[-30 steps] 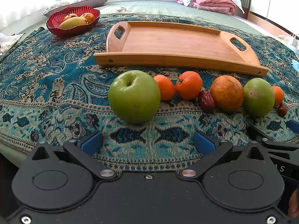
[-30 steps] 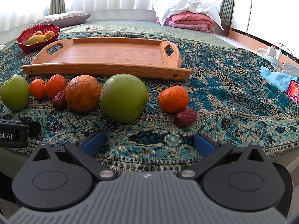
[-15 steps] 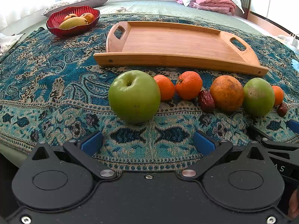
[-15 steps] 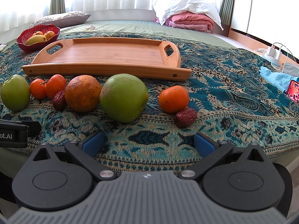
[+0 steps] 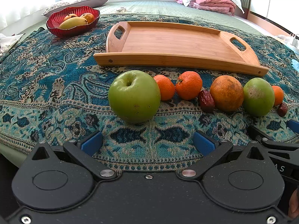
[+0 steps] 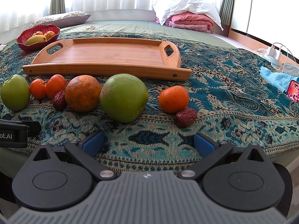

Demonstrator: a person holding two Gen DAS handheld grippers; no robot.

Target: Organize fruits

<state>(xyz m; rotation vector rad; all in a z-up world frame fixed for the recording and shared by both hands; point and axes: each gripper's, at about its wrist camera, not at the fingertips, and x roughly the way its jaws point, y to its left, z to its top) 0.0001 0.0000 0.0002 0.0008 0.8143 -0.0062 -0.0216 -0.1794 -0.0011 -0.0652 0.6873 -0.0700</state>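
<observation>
A row of fruit lies on the patterned blue cloth in front of an empty wooden tray (image 5: 175, 43) (image 6: 112, 53). From the left: a green apple (image 5: 134, 96) (image 6: 15, 93), two small tangerines (image 5: 188, 87), a red date (image 5: 206, 101), a large orange (image 5: 226, 95) (image 6: 83, 93), a second green apple (image 6: 123, 98) (image 5: 258, 97), a tangerine (image 6: 173, 99) and a date (image 6: 185, 117). My left gripper (image 5: 147, 142) is open and empty, just short of the first apple. My right gripper (image 6: 148, 142) is open and empty, just short of the second apple.
A red bowl (image 5: 72, 29) (image 6: 37, 43) holding a mango and other fruit stands at the back left. Pink and white bedding (image 6: 186, 16) lies at the back. A blue cloth (image 6: 276, 77), a phone and chargers lie at the right. The cloth's front edge is just below both grippers.
</observation>
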